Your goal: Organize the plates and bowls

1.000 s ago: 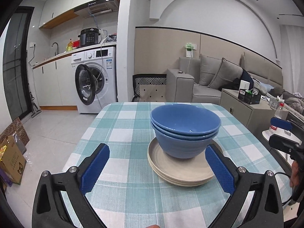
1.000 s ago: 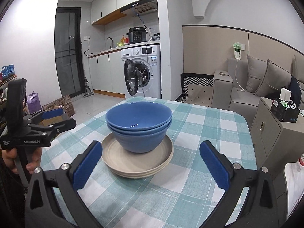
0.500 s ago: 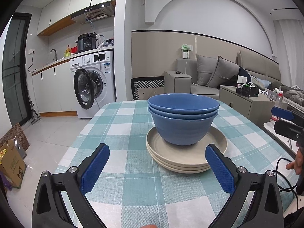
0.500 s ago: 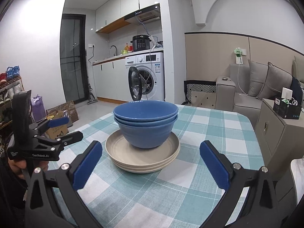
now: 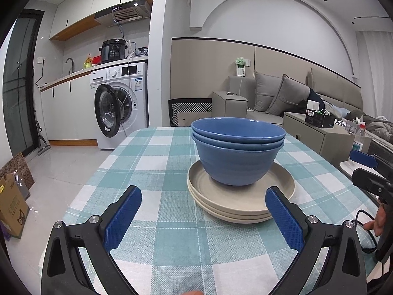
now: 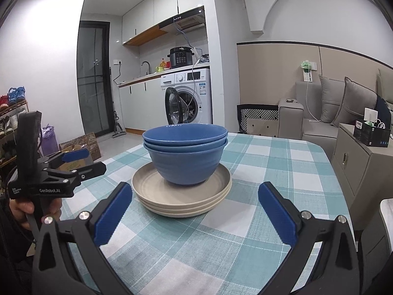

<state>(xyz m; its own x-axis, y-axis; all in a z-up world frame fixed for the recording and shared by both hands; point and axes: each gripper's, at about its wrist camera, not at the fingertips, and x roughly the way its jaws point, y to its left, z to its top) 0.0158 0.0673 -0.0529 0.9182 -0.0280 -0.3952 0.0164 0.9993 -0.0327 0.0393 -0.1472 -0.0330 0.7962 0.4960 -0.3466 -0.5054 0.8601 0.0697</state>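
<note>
Two nested blue bowls (image 5: 237, 152) stand on a stack of beige plates (image 5: 239, 196) on the teal checked tablecloth (image 5: 152, 162). The bowls (image 6: 185, 154) and plates (image 6: 181, 196) also show in the right wrist view. My left gripper (image 5: 203, 218) is open and empty, low over the table in front of the stack, a little to its left. My right gripper (image 6: 195, 215) is open and empty, just in front of the stack. Each gripper shows at the edge of the other's view: the right one (image 5: 368, 172) and the left one (image 6: 73, 162).
The table's far edge (image 6: 282, 139) faces a washing machine (image 5: 122, 103) with its door open and a grey sofa (image 5: 282, 98). A grey cabinet (image 6: 361, 162) stands close to the table's right side. Cardboard boxes (image 5: 12, 196) lie on the floor at left.
Both grippers have dropped lower toward the table, so the stack now shows more from the side. Both stayed open; bowls and plates have not moved.
</note>
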